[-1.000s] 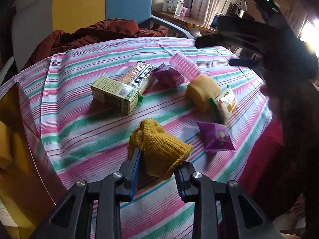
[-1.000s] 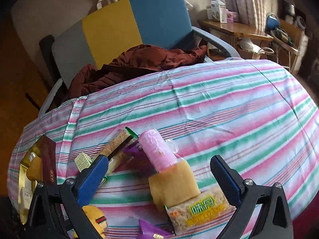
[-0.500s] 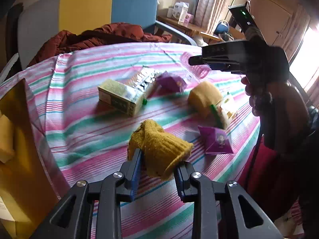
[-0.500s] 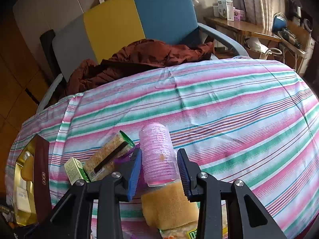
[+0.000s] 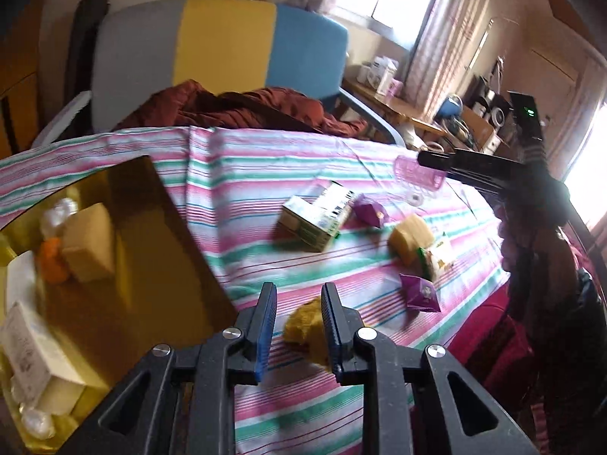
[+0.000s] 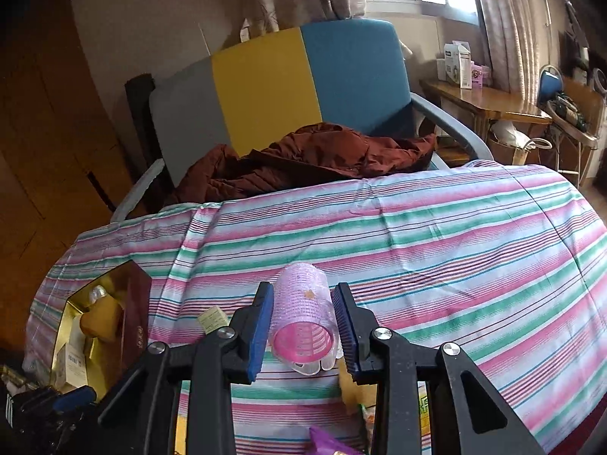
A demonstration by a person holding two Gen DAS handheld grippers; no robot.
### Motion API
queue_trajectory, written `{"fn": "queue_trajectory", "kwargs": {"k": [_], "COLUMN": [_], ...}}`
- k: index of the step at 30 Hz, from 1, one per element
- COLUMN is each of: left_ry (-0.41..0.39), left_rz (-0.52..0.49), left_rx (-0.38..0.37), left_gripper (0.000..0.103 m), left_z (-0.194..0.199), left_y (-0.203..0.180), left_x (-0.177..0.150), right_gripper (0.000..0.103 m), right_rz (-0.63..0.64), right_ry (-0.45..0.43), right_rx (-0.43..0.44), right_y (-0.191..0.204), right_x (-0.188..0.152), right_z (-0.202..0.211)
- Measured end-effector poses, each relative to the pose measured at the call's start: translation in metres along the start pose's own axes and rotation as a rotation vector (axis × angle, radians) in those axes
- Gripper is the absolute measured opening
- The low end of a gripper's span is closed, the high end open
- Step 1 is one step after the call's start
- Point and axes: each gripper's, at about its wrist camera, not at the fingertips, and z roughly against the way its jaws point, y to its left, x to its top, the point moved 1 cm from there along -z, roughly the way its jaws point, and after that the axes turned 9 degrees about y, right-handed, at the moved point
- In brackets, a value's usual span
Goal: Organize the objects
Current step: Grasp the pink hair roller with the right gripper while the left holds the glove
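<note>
My left gripper (image 5: 297,326) is shut on a yellow knitted item (image 5: 305,322), which is blurred and hangs just above the striped tablecloth (image 5: 265,174). An open gold box (image 5: 151,246) with several items inside lies immediately left of it. My right gripper (image 6: 305,326) is shut on a pink hair roller (image 6: 303,318), held clear of the cloth. In the left wrist view the same roller (image 5: 417,178) hangs above the far right of the table. On the cloth lie a green-white carton (image 5: 309,223), a yellow sponge-like block (image 5: 409,237), a snack packet (image 5: 436,254) and two purple packets (image 5: 370,210) (image 5: 419,294).
A grey, yellow and blue chair (image 6: 265,87) with a red-brown jacket (image 6: 311,159) stands behind the table. In the right wrist view the gold box (image 6: 136,326) sits at the table's left edge. A wooden side table (image 6: 485,102) with cartons is at the back right. A person's dark sleeve (image 5: 538,265) holds the right gripper.
The right gripper went from open to shut on the pink roller and lifted it off the cloth. The left gripper swung left with the yellow knitted item, bringing the gold box into view.
</note>
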Motion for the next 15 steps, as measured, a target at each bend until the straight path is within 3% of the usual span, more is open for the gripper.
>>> {"fn": "queue_trajectory", "kwargs": {"k": [5, 7, 11, 15], "left_ry": [0.005, 0.039, 0.107, 0.162], "left_rz": [0.024, 0.011, -0.018, -0.058], "left_rx": [-0.005, -0.043, -0.110, -0.105], "left_gripper": [0.023, 0.023, 0.043, 0.051], "left_z": [0.005, 0.001, -0.014, -0.037], "left_y": [0.011, 0.007, -0.011, -0.033], "left_x": [-0.011, -0.016, -0.018, -0.012], "right_gripper": [0.033, 0.033, 0.033, 0.033], "right_rz": [0.038, 0.051, 0.068, 0.076], "right_ry": [-0.009, -0.007, 0.005, 0.004], "right_rx": [0.031, 0.039, 0.063, 0.076], "right_y": [0.030, 0.038, 0.050, 0.055], "right_x": [-0.004, -0.008, -0.017, -0.026], "right_z": [0.012, 0.015, 0.018, 0.023]}}
